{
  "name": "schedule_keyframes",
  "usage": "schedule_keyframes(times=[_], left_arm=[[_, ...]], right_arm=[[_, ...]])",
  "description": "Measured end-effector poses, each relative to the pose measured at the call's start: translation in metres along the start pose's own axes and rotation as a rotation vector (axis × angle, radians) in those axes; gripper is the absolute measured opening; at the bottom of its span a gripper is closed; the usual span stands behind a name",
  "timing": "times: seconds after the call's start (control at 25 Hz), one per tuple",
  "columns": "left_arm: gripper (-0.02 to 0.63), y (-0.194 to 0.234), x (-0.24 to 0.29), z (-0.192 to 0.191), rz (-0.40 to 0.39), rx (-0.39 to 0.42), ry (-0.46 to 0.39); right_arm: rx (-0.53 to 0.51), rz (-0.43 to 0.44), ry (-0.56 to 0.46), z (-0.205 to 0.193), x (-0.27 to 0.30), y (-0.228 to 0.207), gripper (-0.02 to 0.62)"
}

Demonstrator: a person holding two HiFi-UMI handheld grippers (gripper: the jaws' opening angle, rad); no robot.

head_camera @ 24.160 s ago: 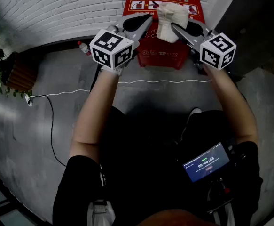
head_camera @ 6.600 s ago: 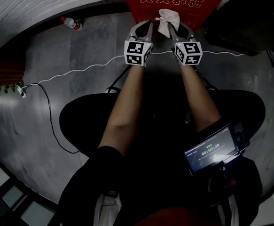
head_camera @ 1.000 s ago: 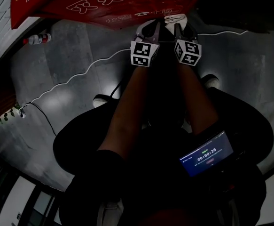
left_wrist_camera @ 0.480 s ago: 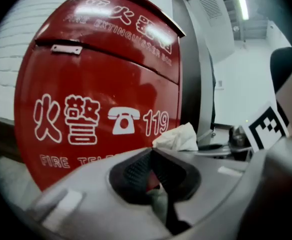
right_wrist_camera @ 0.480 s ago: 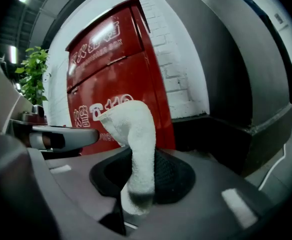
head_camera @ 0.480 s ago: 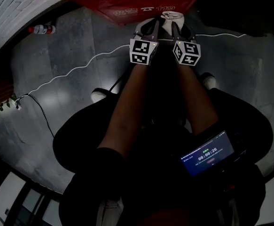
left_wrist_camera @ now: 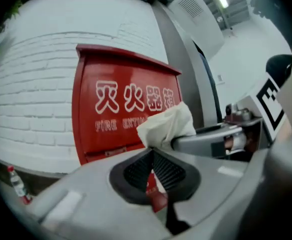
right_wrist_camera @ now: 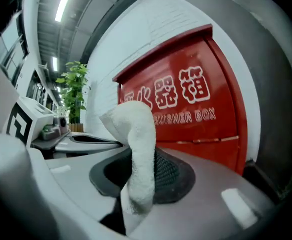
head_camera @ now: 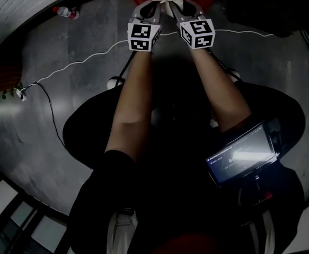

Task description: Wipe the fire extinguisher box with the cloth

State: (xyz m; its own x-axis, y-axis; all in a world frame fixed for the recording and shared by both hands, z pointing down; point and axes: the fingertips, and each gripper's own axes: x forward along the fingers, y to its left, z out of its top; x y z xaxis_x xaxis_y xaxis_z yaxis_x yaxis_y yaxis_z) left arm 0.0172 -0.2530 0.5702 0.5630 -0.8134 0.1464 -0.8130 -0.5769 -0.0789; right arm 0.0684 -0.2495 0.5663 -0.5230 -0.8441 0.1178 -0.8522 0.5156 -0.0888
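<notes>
Brick wall behind the box: left gripper and right gripper are clamping the cloth, fingers closed, near its front; pressing in and wiping looks next.

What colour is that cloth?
The cloth is white, seen best in the right gripper view.

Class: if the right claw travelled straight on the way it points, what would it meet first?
Probably the red front of the fire extinguisher box, dead ahead; the cloth clamped in the right claw sticks out beyond its tips, so it would touch first. Depth is unclear.
</notes>
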Motion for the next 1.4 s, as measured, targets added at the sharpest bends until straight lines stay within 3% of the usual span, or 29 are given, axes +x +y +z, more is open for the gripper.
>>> schedule_keyframes(times=[0.24,0.4,0.52,0.68,0.84,1.0,1.2,1.4], left_arm=[[0.003,0.027,-0.043,0.131,0.031,0.029,-0.126],[0.003,0.047,-0.056,0.182,0.053,0.065,-0.178],[0.003,0.045,-0.063,0.232,0.023,0.112,-0.214],[0.003,0.032,-0.089,0.298,-0.066,0.086,-0.243],[0.003,0.022,-0.108,0.305,-0.090,0.041,-0.239],[0.003,-0.011,-0.123,0.287,-0.147,-0.030,-0.231],[0.003,-0.054,-0.140,0.266,-0.249,-0.024,-0.199],[0.003,-0.057,-0.147,0.273,-0.244,-0.023,-0.226]], right_arm=[[-0.080,0.040,-0.076,0.112,-0.004,0.031,0.098],[-0.070,0.036,-0.101,0.155,-0.004,0.029,0.098],[-0.109,0.056,-0.131,0.200,-0.012,0.031,0.098],[-0.142,0.079,-0.139,0.266,-0.046,0.033,0.100],[-0.189,0.137,-0.130,0.286,-0.075,0.035,0.101],[-0.149,0.188,-0.133,0.284,-0.108,0.043,0.101],[-0.091,0.204,-0.163,0.275,-0.143,0.052,0.101],[-0.095,0.224,-0.154,0.266,-0.149,0.063,0.101]])
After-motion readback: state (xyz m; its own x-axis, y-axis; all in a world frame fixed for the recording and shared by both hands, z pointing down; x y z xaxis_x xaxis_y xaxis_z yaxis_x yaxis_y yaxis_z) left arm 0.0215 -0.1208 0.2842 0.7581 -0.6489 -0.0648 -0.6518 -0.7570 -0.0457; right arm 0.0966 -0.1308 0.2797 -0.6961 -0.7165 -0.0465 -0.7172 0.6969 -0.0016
